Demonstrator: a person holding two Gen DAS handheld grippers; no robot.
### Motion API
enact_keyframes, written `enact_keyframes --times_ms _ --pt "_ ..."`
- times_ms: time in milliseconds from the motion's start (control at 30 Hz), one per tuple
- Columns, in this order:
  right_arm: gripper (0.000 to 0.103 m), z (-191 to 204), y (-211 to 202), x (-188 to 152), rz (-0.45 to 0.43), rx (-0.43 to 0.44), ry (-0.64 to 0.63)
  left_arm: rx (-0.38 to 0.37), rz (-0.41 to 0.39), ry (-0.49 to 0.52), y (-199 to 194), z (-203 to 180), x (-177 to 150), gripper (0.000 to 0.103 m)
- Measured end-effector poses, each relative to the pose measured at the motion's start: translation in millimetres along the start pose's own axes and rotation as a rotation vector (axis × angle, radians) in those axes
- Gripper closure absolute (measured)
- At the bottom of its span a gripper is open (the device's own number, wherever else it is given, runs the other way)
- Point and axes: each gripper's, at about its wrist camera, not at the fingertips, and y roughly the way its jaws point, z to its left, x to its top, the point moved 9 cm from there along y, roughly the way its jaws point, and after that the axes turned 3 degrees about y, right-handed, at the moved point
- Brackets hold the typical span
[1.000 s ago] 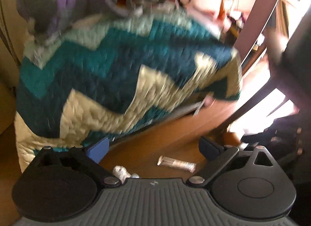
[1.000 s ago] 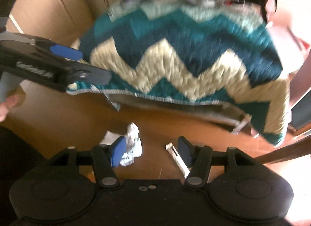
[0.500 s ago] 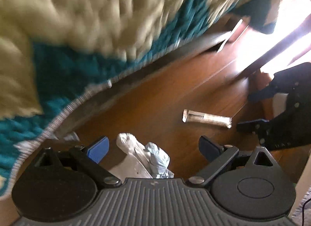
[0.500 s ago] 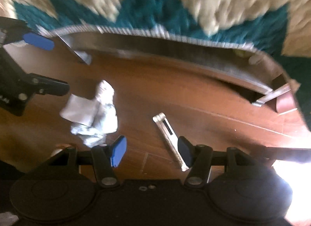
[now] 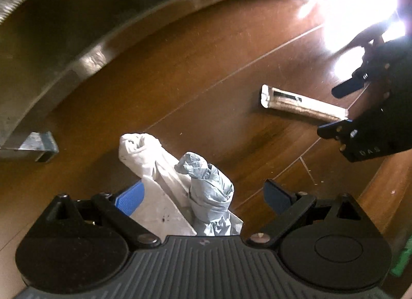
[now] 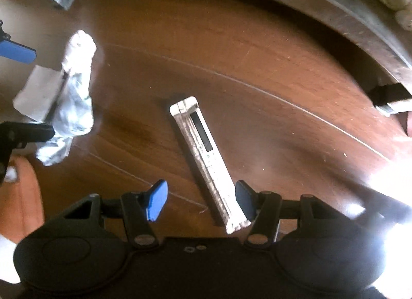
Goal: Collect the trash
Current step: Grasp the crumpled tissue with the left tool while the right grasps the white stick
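A: Blue pads on the left gripper [image 5: 203,197] stand spread wide, released, with the crumpled tissue wad [image 5: 177,183] on the wooden floor [image 5: 195,72] between them. The wad's near end is cut off behind the gripper's body, and I cannot tell whether the left pad touches it.

B: And the other one?

A: The right gripper [image 6: 200,199] is also parted and clenching nothing. The long white wrapper [image 6: 206,154] lies on the floor, its near end just inside the right pad; contact is unclear.

B: Further out?

A: From the left gripper's camera the wrapper sits at two o'clock. A grey bed frame rail [image 5: 77,49] curves across from nine to twelve, blurred. Glare washes out the one o'clock corner.
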Motion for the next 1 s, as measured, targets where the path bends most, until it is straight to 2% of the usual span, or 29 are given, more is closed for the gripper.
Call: enact_keyframes --times_ms 133,200,267,400,533,567,633,667,700,767,800,1000 --pt "0.045 -3.4 16.4 4.4 -0.002 -0.022 -0.016 -0.009 0.023 0.006 21.4 -6.7 -3.6 0.006" --pt "0.047 -3.7 20.5 7.0 -0.003 -0.014 -0.017 -0.005 0.037 0.028 29.0 -11.1 -6.2 0.012" --pt "0.048 -3.5 23.1 9.3 -0.012 -0.014 -0.023 -0.003 0.055 0.043 35.8 -14.1 -8.9 0.024" --pt "0.046 -2.5 26.6 13.2 -0.028 -0.024 -0.035 0.011 0.081 0.064 46.3 -17.4 -12.1 0.033" --pt "0.049 2.1 26.0 15.5 -0.051 -0.053 -0.087 0.026 0.092 0.065 52.2 -15.4 -11.9 0.049" --pt "0.053 4.2 26.0 15.8 -0.053 -0.052 -0.092 0.033 0.096 0.068 53.3 -15.3 -11.9 0.056" --pt "0.061 9.7 24.3 15.2 -0.059 -0.051 -0.108 0.037 0.104 0.065 57.6 -18.8 -13.3 0.059" --pt "0.072 11.7 23.3 15.1 -0.062 -0.053 -0.113 0.034 0.103 0.062 57.4 -19.3 -13.3 0.061" --pt "0.077 13.7 23.2 15.3 -0.059 -0.052 -0.116 0.031 0.099 0.061 55.9 -19.7 -12.3 0.062" --pt "0.079 13.4 23.0 15.4 -0.049 -0.056 -0.116 0.033 0.085 0.065 53.1 -19.9 -11.1 0.066" --pt "0.08 13.3 22.8 15.7 -0.043 -0.057 -0.111 0.035 0.078 0.063 51.9 -19.8 -9.9 0.071" --pt "0.084 13.1 -0.2 12.1 -0.071 -0.07 -0.067 0.027 0.014 0.073 28.0 -26.8 -3.0 0.072"
